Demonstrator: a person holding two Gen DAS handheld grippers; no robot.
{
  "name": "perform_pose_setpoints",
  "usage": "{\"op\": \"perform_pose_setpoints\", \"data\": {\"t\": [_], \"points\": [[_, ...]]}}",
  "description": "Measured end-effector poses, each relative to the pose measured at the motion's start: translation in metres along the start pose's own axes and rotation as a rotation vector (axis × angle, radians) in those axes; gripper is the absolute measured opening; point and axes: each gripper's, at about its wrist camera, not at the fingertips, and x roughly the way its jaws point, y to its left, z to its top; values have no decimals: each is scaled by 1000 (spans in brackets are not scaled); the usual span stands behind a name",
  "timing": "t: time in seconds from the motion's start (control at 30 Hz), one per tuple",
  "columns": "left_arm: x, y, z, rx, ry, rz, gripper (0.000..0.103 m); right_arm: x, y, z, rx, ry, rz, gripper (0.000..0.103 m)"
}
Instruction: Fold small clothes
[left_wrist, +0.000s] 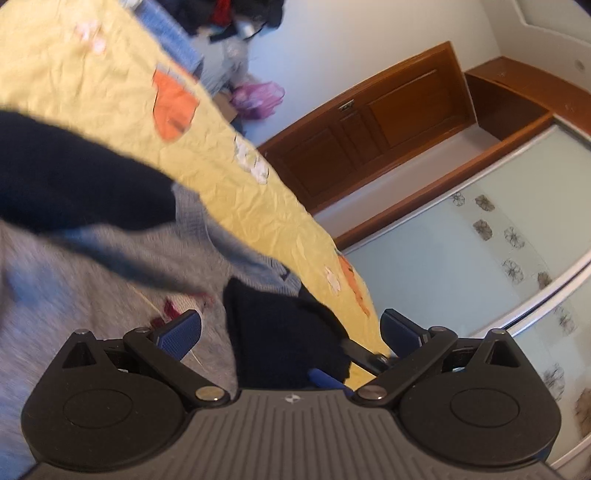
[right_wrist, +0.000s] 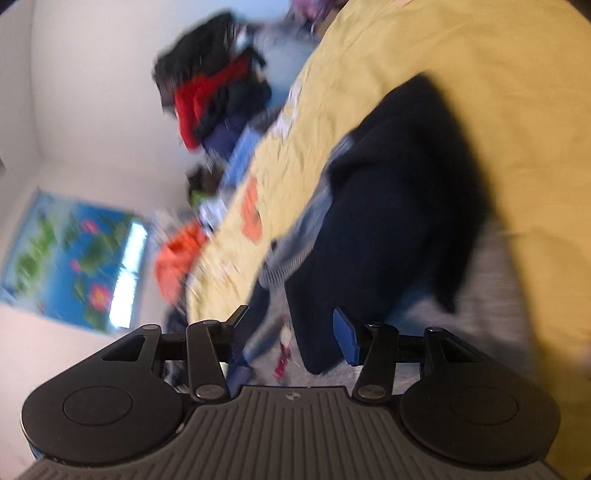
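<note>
Both grippers spread: left gripper (left_wrist: 290, 328), right gripper (right_wrist: 291, 339) around the navy-grey garment (right_wrist: 399, 192); fast motion risked snagging, unfolding it.

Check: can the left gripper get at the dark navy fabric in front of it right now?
Probably yes. The left gripper is open and the dark navy fabric already lies between its blue pads, nothing in between. The view is blurred, so depth is uncertain.

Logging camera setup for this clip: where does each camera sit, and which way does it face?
Left wrist: on the left gripper, jaws open, facing along the yellow bedspread toward a wooden door.
Right wrist: on the right gripper, jaws open, facing a clothes pile; blurred.
Shared: bedspread and the navy-and-grey garment.
</note>
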Motion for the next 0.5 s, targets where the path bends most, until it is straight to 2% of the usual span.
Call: {"op": "perform_pose_setpoints", "data": {"t": [0.1,0.13,0.27,0.33,0.37,0.4,0.43,0.47,0.5], "points": [[24,-1,-7,-53,66,-72,103,-21,-16,-7,27,-46,31,53],[35,-2,-9,-51,88,-57,103,-25,-21,-10,39,-54,43,53],[68,-3,-14,-4,151,90,103,-24,-34,-19,41,-63,64,54],[77,-14,-14,46,168,95,100,-27,-35,-22,33,-63,69,54],[83,-18,-15,62,184,97,94,-30,-37,-22,33,-65,74,54],[90,-22,-15,87,203,113,60,-32,-38,-20,34,-73,82,54],[100,-24,-15,113,237,151,21,-35,-40,-18,37,-86,84,54],[110,-24,-15,140,275,194,10,-36,-41,-15,46,-105,80,54],[115,-26,-17,169,284,232,9,-40,-41,-9,55,-126,79,55]]}}
